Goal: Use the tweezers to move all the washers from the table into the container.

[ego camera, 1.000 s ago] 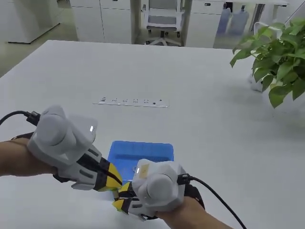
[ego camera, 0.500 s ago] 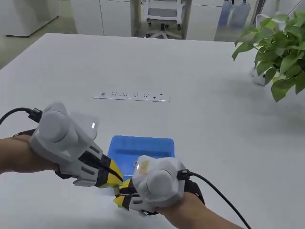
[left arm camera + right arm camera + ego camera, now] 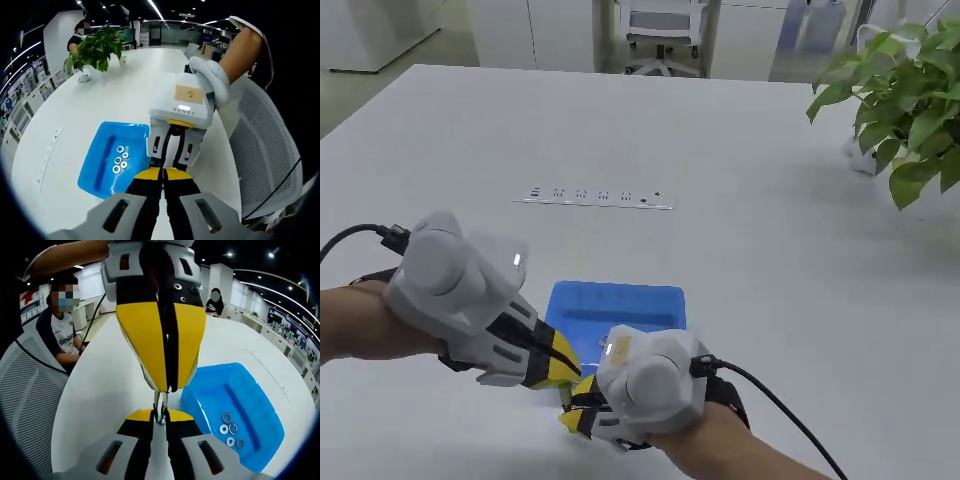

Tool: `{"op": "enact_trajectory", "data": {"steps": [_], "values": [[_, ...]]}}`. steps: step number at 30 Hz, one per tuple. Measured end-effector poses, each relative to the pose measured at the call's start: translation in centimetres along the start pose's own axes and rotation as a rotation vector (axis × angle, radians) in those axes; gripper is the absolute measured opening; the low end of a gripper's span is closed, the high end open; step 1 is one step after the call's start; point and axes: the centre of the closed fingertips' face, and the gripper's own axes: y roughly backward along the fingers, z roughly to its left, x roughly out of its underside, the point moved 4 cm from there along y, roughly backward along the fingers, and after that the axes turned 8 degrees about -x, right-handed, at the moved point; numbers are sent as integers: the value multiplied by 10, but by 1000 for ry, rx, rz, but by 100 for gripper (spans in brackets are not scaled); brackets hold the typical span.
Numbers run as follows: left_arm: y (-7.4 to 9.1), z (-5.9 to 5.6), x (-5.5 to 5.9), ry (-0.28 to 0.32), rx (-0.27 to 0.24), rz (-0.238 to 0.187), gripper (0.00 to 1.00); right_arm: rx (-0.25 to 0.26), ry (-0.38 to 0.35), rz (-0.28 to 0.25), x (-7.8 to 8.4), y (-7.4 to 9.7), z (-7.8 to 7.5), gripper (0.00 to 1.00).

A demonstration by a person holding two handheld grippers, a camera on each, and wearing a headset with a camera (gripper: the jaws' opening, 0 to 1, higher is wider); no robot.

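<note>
Beside the blue container [image 3: 617, 308] | tweezers [image 3: 159, 412] are clamped in right claw [image 3: 160, 421] | left claw [image 3: 163, 173] is clenched near their tips | release is best made low over the washers [image 3: 230, 432].

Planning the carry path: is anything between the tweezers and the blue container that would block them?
Nothing visible does. The tweezers sit close beside the container, and only bare table separates them.

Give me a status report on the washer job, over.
Right hand-held gripper shut on tweezers. Left hand-held gripper shut, tip to tip with it. Five washers in blue tray.
</note>
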Motion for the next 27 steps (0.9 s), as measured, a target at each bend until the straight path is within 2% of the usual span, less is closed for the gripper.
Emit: {"op": "enact_trajectory", "data": {"steps": [13, 27], "values": [[2, -1, 0, -2, 4, 7, 5, -4, -7, 10, -1, 1, -1, 9], [14, -4, -15, -5, 12, -5, 5, 8, 6, -3, -13, 16, 4, 9]]}}
